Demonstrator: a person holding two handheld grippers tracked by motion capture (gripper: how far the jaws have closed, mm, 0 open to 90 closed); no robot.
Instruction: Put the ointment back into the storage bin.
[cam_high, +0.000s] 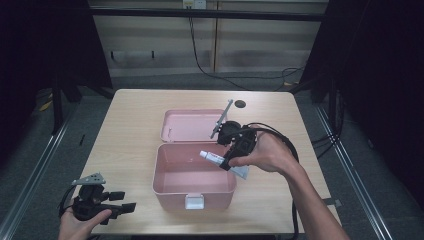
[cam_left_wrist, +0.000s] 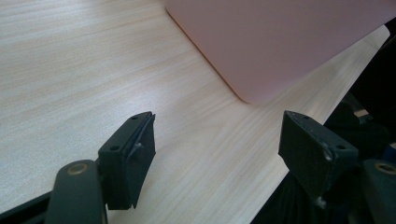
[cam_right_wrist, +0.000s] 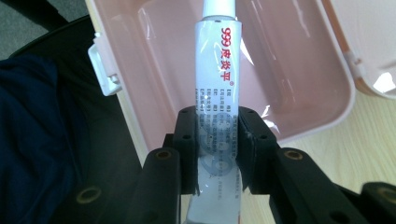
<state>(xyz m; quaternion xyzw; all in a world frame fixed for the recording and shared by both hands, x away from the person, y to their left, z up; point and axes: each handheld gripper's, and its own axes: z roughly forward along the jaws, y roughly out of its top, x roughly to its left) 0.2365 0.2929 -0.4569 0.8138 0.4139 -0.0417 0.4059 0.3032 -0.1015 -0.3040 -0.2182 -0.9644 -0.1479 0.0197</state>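
High view: at the left, the left gripper (cam_high: 112, 202) is held low at the near edge of the desk (cam_high: 130, 115), its fingers pointed toward the pink box (cam_high: 192, 175). In the left gripper view, its fingers (cam_left_wrist: 128, 158) are seen spread wide with nothing between them; only bare desk lies in the gap, and a rounded corner of the pink box stands well ahead of the fingertips.

At the centre, the pink box is shown open, its lid (cam_high: 192, 125) laid flat on the desk behind it and a white latch (cam_high: 194, 201) on its near wall.

At the right, the right gripper (cam_high: 229, 161) is held over the box's right rim, and a white tube (cam_high: 216, 158) is clamped in it. In the right gripper view, the fingers (cam_right_wrist: 187, 144) are seen pressed against both sides of the tube (cam_right_wrist: 218, 84) near its flat end; the capped end extends forward from the fingertips, above the open interior of the box (cam_right_wrist: 289, 70). Red characters are printed on the tube.
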